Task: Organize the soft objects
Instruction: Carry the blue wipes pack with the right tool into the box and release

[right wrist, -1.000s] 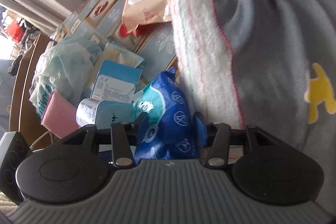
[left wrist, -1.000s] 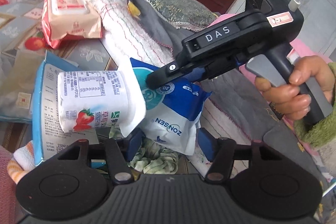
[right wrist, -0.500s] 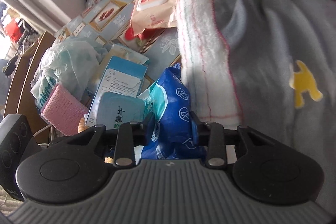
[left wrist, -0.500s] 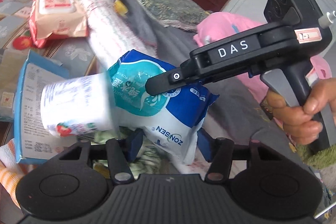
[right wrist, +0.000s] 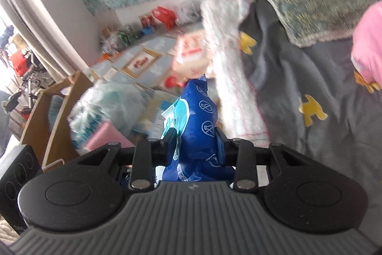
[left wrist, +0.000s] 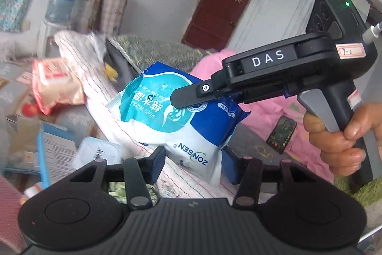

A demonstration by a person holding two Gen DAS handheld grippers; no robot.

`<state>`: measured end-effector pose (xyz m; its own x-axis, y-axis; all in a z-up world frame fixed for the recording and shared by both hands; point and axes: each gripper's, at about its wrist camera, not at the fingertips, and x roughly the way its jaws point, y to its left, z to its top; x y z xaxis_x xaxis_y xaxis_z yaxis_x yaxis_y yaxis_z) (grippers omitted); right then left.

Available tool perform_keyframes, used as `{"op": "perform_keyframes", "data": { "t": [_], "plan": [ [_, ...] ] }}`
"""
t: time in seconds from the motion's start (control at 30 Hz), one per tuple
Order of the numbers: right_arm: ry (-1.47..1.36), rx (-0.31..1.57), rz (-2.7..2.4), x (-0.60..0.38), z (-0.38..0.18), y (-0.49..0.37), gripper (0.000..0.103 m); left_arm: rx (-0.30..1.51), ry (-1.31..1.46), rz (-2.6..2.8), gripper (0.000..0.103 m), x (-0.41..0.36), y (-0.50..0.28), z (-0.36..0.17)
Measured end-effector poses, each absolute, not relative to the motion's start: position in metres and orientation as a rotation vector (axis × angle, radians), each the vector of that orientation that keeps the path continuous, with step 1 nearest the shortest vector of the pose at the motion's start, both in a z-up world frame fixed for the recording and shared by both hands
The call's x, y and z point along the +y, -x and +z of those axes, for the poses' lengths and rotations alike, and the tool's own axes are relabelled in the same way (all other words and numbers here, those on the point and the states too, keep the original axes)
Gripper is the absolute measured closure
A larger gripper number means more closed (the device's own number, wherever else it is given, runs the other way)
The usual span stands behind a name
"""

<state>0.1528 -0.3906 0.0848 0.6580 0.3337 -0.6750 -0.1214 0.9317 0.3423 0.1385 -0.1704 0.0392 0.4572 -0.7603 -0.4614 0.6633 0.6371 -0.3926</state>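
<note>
Right claw [right wrist: 195, 143] clenched on a blue-and-white wet wipes pack [right wrist: 199, 126]; both blue pads press its sides, the pack standing on edge at frame centre. In the left wrist view the same claw [left wrist: 177, 100] comes in from the right, held by a hand [left wrist: 343, 133] at right edge, pinching the pack's [left wrist: 172, 118] upper part. Pack hangs clear above the clutter, lower centre of frame, printed face toward the camera, text inverted.

Left claw [left wrist: 193, 159] at bottom centre: jaws closing, the pack's lower white corner between them. Cannot tell from this view whether the pads press it; a small gap seems to show on each side.

Surroundings, left wrist view:
- White towel with red stitching [left wrist: 95, 87], running from upper left down behind the pack and under the left claw.
- Pink wipes package with white lid [left wrist: 55, 85], left of the towel, blurred.
- Blue-edged carton [left wrist: 52, 154] and a pale tub lid [left wrist: 98, 152], lower left, beside the left finger.
- Grey blanket with yellow figures [right wrist: 310, 92] fills the right of the right wrist view; patterned cushion [right wrist: 317, 11] on it, upper right.
- Pink cloth [left wrist: 262, 116] behind the right claw.
- Brown door [left wrist: 222, 4], upper centre.

Right wrist view, left half: blurred plastic bag [right wrist: 107, 99], pink pad [right wrist: 105, 140], wooden chair frame [right wrist: 55, 116].
</note>
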Motion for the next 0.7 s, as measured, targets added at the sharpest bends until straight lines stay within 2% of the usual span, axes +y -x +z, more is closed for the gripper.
{"op": "perform_keyframes", "data": {
  "t": [0.2,0.4,0.7],
  "plan": [
    [-0.274,0.738,0.432,-0.334,0.108,-0.158,0.071,0.582,0.155,-0.71,0.051,-0.107,-0.124,0.07],
    [-0.311,0.723,0.717,-0.232,0.119,-0.205,0.071,0.586,0.138,-0.428,0.051,-0.016,-0.124,0.096],
    [-0.334,0.927,0.99,-0.024,0.102,-0.297,0.071,0.809,0.184,-0.106,0.051,0.13,-0.171,0.104]
  ]
}}
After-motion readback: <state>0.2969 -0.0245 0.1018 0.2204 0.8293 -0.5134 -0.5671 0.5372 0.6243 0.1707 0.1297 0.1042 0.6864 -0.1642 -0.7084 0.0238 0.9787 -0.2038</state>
